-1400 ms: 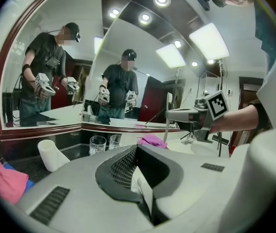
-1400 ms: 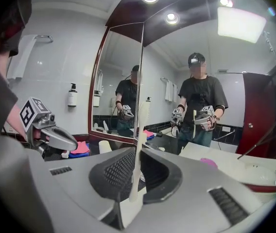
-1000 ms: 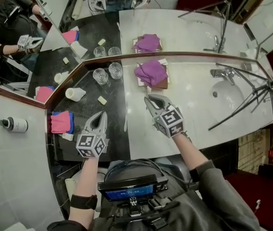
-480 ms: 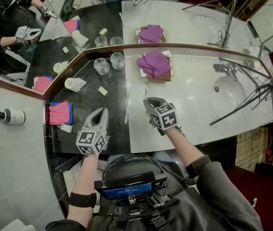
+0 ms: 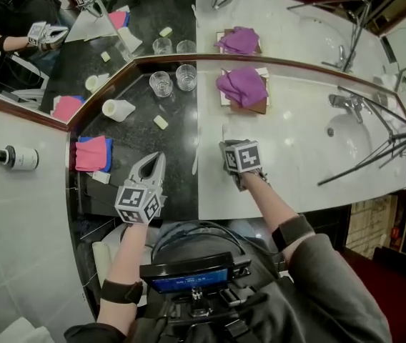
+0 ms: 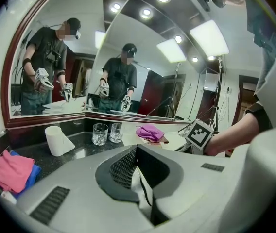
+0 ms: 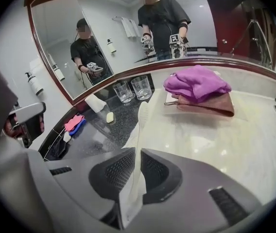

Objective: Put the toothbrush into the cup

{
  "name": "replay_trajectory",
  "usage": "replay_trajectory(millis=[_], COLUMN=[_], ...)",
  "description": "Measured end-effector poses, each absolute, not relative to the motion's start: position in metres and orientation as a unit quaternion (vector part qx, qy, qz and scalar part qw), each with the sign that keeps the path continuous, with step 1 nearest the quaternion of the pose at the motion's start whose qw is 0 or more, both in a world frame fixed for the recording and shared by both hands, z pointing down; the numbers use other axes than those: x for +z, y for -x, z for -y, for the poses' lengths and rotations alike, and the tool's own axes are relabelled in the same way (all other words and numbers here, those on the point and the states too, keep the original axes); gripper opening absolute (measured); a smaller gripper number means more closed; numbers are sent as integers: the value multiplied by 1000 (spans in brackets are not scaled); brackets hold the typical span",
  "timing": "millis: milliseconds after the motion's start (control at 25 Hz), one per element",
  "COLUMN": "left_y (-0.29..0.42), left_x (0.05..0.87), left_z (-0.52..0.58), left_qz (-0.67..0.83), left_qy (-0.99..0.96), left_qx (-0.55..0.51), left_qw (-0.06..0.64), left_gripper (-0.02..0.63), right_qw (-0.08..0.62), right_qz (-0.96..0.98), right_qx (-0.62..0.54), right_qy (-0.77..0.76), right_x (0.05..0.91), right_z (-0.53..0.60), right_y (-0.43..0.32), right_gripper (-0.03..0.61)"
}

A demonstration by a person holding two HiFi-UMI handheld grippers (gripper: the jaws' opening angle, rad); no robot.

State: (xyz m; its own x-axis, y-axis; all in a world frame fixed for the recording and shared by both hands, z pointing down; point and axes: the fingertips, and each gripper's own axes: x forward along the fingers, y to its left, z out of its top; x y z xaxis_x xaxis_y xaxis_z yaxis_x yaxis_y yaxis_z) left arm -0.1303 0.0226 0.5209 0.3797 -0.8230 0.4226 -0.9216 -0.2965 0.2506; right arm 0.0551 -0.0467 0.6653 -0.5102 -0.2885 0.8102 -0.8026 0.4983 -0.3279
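Note:
A white toothbrush [image 7: 139,123] is clamped between the jaws of my right gripper [image 7: 139,171], its head sticking out forward over the pale marble counter. From the head view, the right gripper [image 5: 228,148] is tipped down over the marble, just right of the seam with the black stone. Two glass cups [image 5: 161,83] [image 5: 186,76] stand upright at the back by the mirror, well ahead of both grippers. The cups [image 7: 123,91] also show in the right gripper view. My left gripper [image 5: 154,161] hovers over the black stone with its jaws shut and nothing in them.
A purple cloth on a folded brown towel [image 5: 242,86] lies right of the cups. A white paper cup on its side [image 5: 118,108], a soap bar [image 5: 161,122] and a pink cloth [image 5: 91,153] lie on the black stone. A slim white item [image 5: 194,164] lies along the seam. Tap [image 5: 346,102] and tripod legs stand at right.
My right gripper has come down toward the counter and tipped its nose downward, still holding the toothbrush. The left gripper has barely shifted.

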Motion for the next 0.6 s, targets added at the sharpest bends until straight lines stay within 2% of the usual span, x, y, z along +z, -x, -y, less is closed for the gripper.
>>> replay_trajectory(millis=[200, 600], left_y=[137, 155], left_x=[527, 531], left_z=[-24, -25], left_qz=[552, 563], left_qy=[-793, -783], left_qx=[105, 105], left_qw=[236, 242], left_gripper=[0, 0], right_qw=[384, 389], right_qz=[769, 742], right_qx=[377, 408], right_qy=[-345, -363], right_x=[692, 717], right_z=[46, 54], right_y=[-56, -46], right_gripper=[55, 66])
